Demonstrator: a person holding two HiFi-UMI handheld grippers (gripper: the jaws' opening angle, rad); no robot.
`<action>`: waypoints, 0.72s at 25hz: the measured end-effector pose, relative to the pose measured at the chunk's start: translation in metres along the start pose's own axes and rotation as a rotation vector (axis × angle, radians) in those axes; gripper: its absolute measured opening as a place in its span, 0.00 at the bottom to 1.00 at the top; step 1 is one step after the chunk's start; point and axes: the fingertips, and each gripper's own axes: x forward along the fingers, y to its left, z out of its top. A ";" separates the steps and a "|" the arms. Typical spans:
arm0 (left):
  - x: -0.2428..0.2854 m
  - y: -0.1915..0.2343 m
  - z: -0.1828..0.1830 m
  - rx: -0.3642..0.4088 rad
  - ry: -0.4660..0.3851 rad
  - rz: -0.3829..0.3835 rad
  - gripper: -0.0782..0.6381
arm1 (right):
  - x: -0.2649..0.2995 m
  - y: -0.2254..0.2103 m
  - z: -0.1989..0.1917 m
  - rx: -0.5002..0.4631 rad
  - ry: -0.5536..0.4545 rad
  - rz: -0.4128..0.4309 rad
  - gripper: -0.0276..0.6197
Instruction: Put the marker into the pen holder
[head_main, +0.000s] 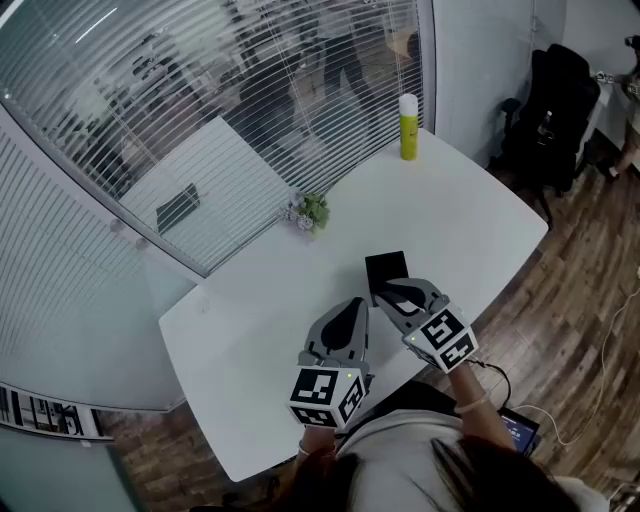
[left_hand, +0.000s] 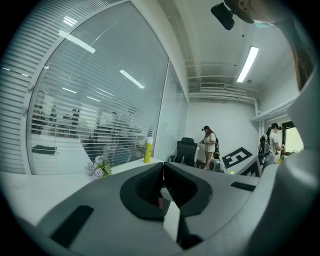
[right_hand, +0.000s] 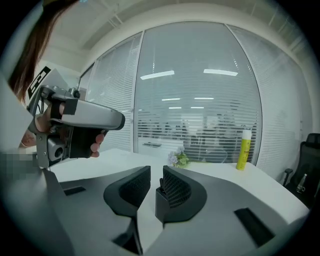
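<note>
Head view: the black pen holder (head_main: 387, 268) stands on the white table (head_main: 250, 320) toward the person's edge, within reach of both tools. The right gripper (head_main: 387, 296) points at its near side, and the left gripper (head_main: 354, 304) hangs beside it, clear of the holder.

Left gripper view: the jaws are pressed together at the tips, idle.

Right gripper view: the jaws stand apart and empty, with the holder just beyond the gap. A slim dark stub rising from the holder is probably the marker (right_hand: 160, 180), which would mean it is already in.
</note>
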 end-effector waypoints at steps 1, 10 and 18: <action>-0.002 -0.001 0.000 0.001 -0.002 -0.001 0.14 | -0.003 0.001 0.002 0.004 -0.011 -0.007 0.20; -0.026 -0.012 -0.001 0.012 -0.012 -0.018 0.14 | -0.032 0.010 0.005 0.035 -0.051 -0.073 0.13; -0.046 -0.018 -0.001 0.022 -0.020 -0.034 0.14 | -0.050 0.022 0.010 0.059 -0.069 -0.121 0.10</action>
